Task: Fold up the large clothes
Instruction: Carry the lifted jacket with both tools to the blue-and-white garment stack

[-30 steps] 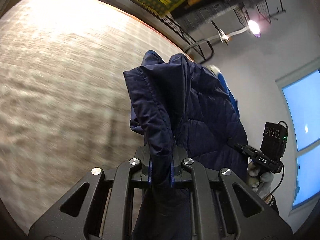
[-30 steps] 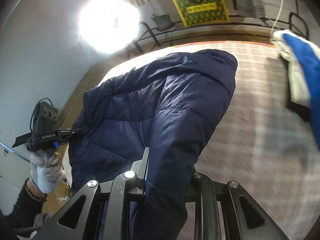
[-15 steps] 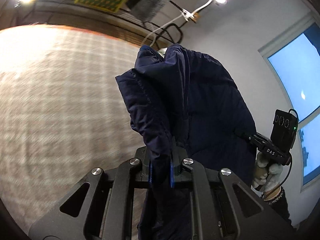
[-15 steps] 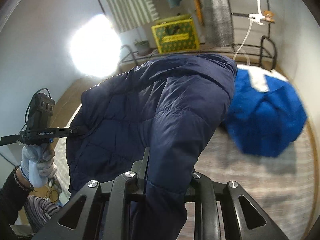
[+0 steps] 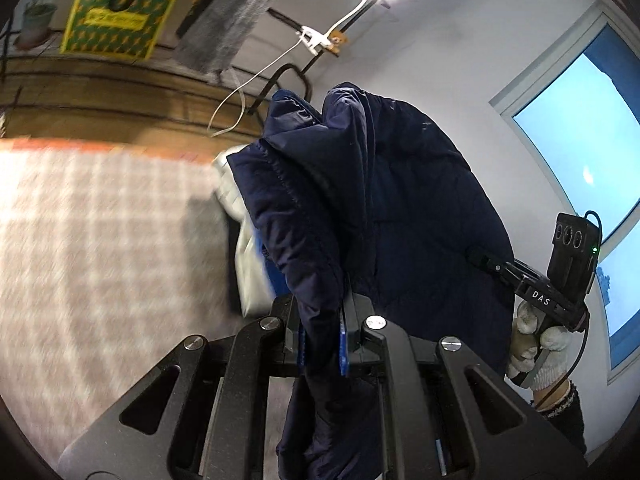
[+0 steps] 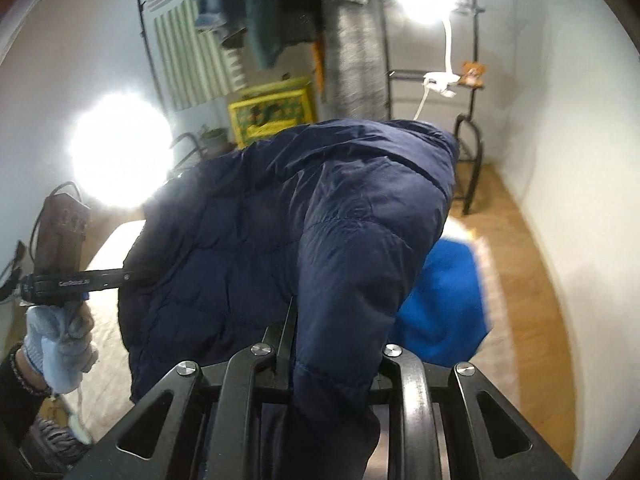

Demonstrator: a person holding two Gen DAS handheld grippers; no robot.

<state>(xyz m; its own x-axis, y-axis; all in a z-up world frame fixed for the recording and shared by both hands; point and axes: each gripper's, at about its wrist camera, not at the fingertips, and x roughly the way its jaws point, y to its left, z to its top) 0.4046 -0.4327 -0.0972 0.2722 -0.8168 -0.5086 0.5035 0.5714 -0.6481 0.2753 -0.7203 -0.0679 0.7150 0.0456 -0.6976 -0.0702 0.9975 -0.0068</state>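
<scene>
A dark navy quilted puffer jacket hangs in the air between my two grippers. My left gripper is shut on one edge of it, the fabric pinched between the blue pads. My right gripper is shut on another edge of the jacket, which drapes over its fingers. In the left wrist view the right gripper grips the jacket's far side. In the right wrist view the left gripper grips it at the left.
A blue and white garment lies on the checked pale cloth surface below the jacket. A clothes rack, a yellow-green crate, bright lamps, a white wall and wooden floor stand beyond.
Both grippers have lifted and tilted upward with the jacket. The views now show more of the wall, rack and window, and the blue garment has come underneath.
</scene>
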